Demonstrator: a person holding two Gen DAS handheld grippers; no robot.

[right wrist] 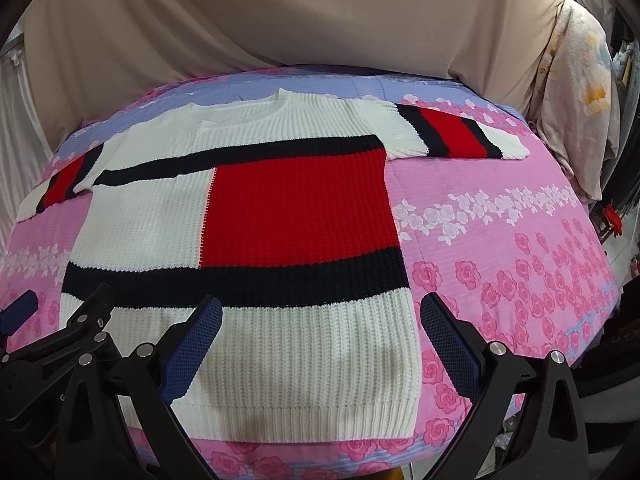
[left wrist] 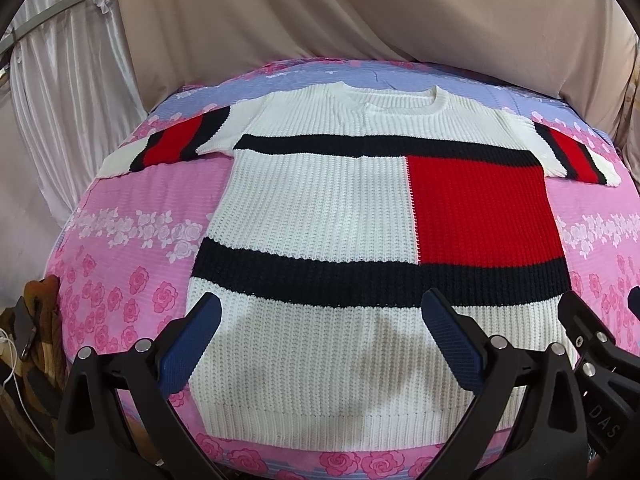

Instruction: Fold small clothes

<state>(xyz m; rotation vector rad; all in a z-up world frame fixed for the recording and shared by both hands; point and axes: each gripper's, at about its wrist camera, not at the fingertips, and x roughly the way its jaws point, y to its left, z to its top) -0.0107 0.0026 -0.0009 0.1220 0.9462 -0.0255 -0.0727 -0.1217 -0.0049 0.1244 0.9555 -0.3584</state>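
Currently, both parted grippers, left gripper [left wrist: 320, 332] and right gripper [right wrist: 320, 332], hover over the sweater [left wrist: 320, 216]; grasping one knit layer risks a crooked fold.

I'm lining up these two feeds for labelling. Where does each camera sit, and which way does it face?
Left wrist: on the left gripper at the sweater's hem, facing its collar; own open fingers show, with the right gripper at the right edge.
Right wrist: on the right gripper over the hem's right corner, facing likewise; own open fingers show, the left gripper at left.
Shared: the sweater, the floral sheet, the beige drape.
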